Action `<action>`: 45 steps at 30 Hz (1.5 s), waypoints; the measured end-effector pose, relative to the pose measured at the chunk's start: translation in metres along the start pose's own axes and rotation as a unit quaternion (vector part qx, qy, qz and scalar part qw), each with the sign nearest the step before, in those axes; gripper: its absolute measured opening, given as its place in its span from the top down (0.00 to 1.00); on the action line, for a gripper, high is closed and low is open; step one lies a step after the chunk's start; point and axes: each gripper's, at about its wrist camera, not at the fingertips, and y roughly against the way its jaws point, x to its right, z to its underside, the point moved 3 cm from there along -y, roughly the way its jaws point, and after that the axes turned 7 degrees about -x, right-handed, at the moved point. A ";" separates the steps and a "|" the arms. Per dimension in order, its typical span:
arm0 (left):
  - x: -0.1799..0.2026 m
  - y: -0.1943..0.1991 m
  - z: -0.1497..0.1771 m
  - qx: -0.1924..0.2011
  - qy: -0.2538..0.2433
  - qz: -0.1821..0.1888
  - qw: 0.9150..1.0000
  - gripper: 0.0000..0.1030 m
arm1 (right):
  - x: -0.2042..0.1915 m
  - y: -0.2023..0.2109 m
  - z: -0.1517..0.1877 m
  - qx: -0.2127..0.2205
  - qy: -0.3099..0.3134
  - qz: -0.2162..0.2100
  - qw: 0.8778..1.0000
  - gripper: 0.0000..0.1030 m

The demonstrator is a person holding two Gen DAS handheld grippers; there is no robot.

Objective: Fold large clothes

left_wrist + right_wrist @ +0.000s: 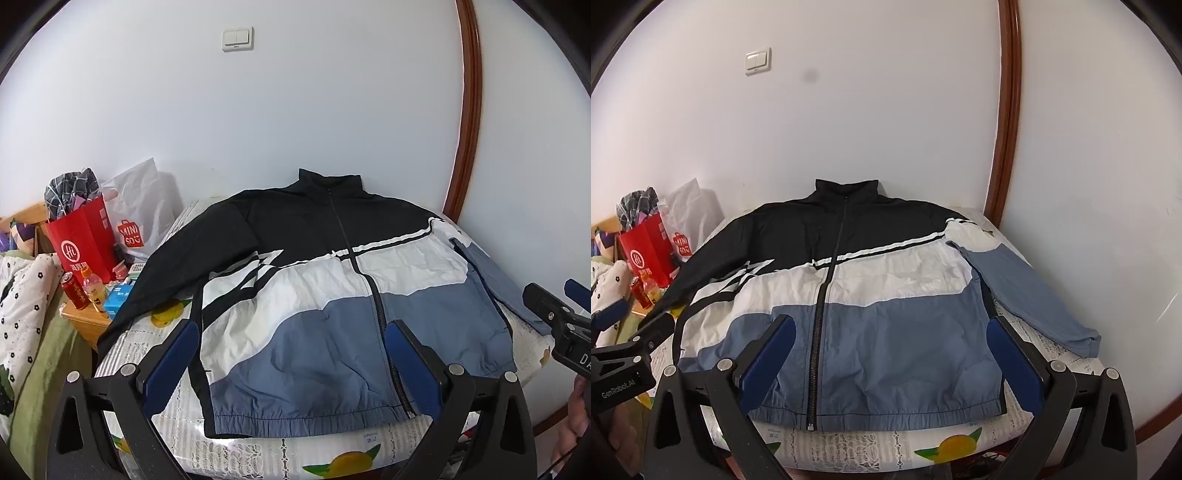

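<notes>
Jacket (849, 295) lies flat, zipped, on our table (857, 446). We hold left gripper (291, 339) and right gripper (892, 336) above its hem, both spread wide, gripping nothing.

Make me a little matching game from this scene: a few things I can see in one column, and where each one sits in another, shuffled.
Things:
1. jacket
2. red bag
3. light switch
4. blue sleeve

Places:
A. high on the white wall
B. spread flat, zipped, on the table
C. lying out to the jacket's right
D. standing left of the table, beside a white bag

Pairs: 1-B, 2-D, 3-A, 4-C
</notes>
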 end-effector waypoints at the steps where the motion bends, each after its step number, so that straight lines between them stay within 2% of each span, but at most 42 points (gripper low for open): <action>1: 0.000 0.000 0.000 0.001 0.001 -0.005 1.000 0.01 | 0.000 0.000 0.000 -0.001 0.001 0.002 1.000 0.01; 5: 0.001 0.002 0.000 0.004 -0.005 -0.014 1.000 0.01 | -0.002 -0.004 -0.001 -0.006 0.011 0.010 1.000 0.01; 6: 0.007 0.003 0.002 0.004 -0.007 -0.016 1.000 0.01 | -0.004 0.003 -0.003 0.005 0.007 0.006 1.000 0.01; 7: 0.003 -0.001 0.002 -0.004 -0.001 -0.009 1.000 0.01 | -0.004 0.002 -0.003 0.004 0.007 0.008 1.000 0.01; 11: 0.008 0.002 0.006 0.009 -0.002 -0.011 1.000 0.01 | -0.003 0.005 -0.001 -0.001 0.003 0.002 1.000 0.01; 18: 0.001 0.004 0.004 0.013 -0.004 0.004 1.000 0.01 | -0.010 0.001 0.002 -0.001 0.007 0.008 1.000 0.01; 45: -0.017 0.006 0.000 0.013 0.012 0.001 1.000 0.01 | -0.025 0.000 0.005 -0.004 0.016 0.005 1.000 0.01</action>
